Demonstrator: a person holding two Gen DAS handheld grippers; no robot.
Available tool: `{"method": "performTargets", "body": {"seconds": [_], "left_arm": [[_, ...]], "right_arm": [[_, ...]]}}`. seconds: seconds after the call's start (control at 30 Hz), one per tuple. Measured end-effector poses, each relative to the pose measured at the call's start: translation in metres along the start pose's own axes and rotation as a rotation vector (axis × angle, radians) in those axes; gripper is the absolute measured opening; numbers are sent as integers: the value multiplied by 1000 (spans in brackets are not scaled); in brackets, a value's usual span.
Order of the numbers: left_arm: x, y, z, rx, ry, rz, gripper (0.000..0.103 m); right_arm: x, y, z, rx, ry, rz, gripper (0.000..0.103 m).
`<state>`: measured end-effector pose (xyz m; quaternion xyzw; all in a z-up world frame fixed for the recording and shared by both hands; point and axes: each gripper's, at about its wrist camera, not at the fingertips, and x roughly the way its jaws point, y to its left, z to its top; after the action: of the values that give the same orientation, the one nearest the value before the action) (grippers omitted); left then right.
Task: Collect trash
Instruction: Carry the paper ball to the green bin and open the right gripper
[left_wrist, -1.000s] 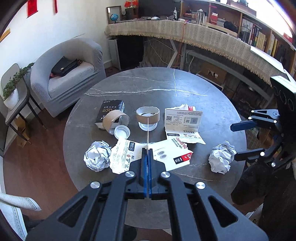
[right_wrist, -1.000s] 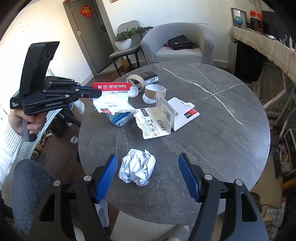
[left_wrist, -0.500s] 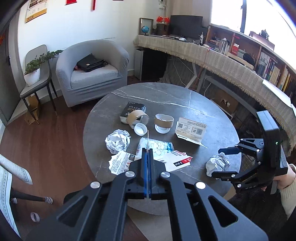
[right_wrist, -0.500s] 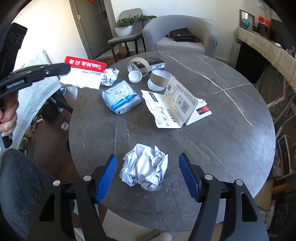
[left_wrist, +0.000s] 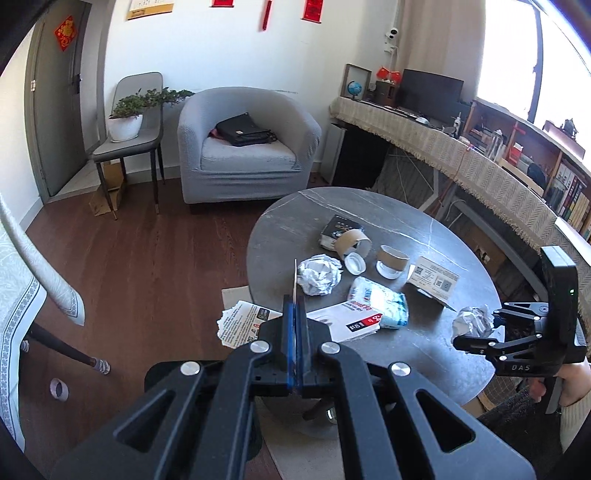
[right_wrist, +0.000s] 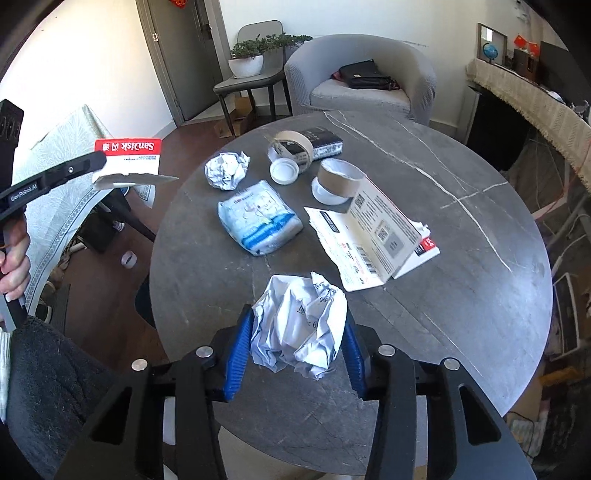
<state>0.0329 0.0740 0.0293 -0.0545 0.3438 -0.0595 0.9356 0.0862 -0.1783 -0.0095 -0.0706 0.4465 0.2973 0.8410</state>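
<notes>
Swung off the counter (right_wrist: 461, 266) toward nine o'clock since a second ago, the left hand-held gripper (right_wrist: 99, 159) is clenching a torn red-and-white card (right_wrist: 129, 162) over open floor. Right hand-held gripper (right_wrist: 295, 347) is closing around a crumpled paper ball (right_wrist: 299, 325) near the counter's six o'clock edge; pad contact is hard to make out.

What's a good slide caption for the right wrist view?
Right gripper closing around a crumpled paper ball on the round table.
</notes>
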Motion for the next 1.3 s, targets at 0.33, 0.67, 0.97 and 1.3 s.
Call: {"method": "performTargets", "body": {"seconds": [0.33,0.67,0.97,1.3], "left_arm": [[10,57,-28,-88,46,103,2],[40,95,-68,-121,183,148,2],[72,136,-113,-235,339,152,2],[91,162,-144,-266,437,146,9]], "right_arm": [[8,49,33,-49,-44,82,46],[36,94,57,-83,-50,141,46],[62,145,71,-146,-33,188,46],[100,195,73,-198,27,223,46]]}}
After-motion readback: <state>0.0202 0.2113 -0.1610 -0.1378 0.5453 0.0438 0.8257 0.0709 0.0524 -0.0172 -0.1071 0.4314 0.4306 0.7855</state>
